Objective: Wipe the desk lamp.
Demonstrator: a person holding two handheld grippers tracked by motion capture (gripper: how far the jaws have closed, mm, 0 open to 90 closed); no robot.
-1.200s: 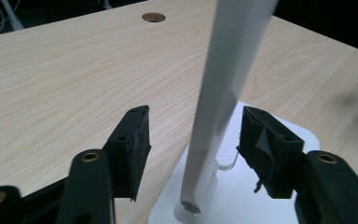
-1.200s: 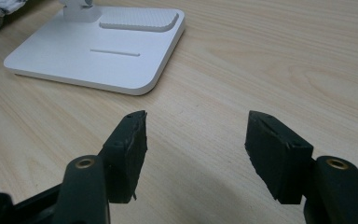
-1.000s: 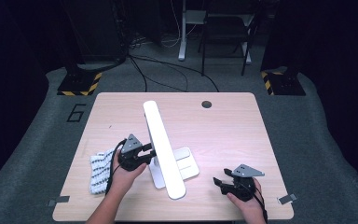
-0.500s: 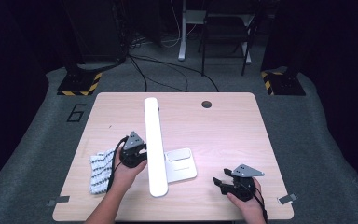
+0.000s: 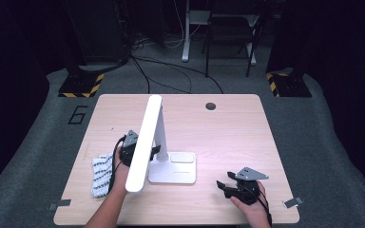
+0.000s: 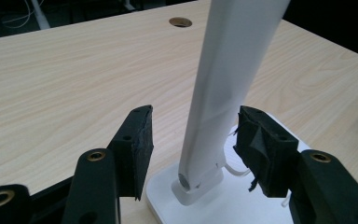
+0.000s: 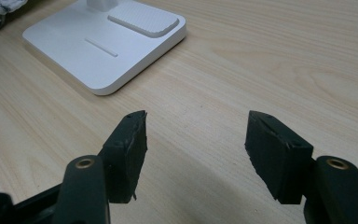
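Lamp, white plastic desk type with a long flat head bar point(image 5: 144, 142), slim upright stem point(image 6: 223, 98) and flat square base point(image 5: 173, 172), stands on the light wood table point(image 5: 228, 128). Left gripper point(image 5: 134, 151) sits at the stem, low down, just above the hinge where the stem meets the base. Its jaws have just been opening; the stem stands between them, nearer the right-hand jaw in the left gripper view. A clear gap shows on the left side and a thin gap on the right, so the pads do not press on it; nothing held. Head bar hangs tilted over the left gripper in the high view.

Right gripper point(image 5: 232, 186) rests low over bare table, well apart from the lamp, jaws spread wide with only wood grain between them. In the right gripper view the base with its ribbed touch pad point(image 7: 143, 17) lies ahead of the jaws and off to their left, not touching them.

Folded white cloth with dark stripes point(image 5: 101, 175) lies on the table behind the left gripper's wrist side, apart from the base.
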